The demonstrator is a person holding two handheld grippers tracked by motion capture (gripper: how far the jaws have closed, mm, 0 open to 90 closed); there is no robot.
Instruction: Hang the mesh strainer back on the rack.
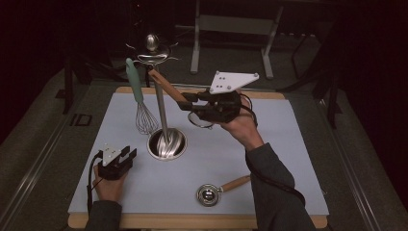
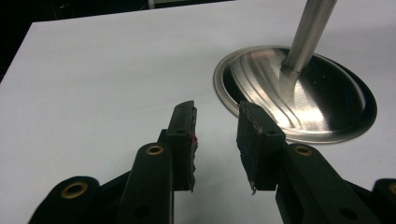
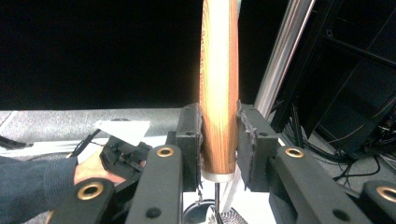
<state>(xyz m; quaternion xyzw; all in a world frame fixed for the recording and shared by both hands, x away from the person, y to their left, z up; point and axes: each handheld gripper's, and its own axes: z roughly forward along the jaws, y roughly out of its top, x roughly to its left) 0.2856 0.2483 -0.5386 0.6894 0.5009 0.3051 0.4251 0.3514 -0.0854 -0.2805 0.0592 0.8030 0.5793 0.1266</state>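
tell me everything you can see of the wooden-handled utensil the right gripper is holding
The wooden-handled utensil looks like a small strainer: a smooth brown wood handle, a metal collar, then a wire mesh head. The right gripper clamps the handle near the collar and holds it off the table, its handle end pointing up toward the top of the utensil stand.

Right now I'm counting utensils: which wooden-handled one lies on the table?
The wooden-handled ladle near the front edge; the other wooden-handled utensil is held up in the right gripper.
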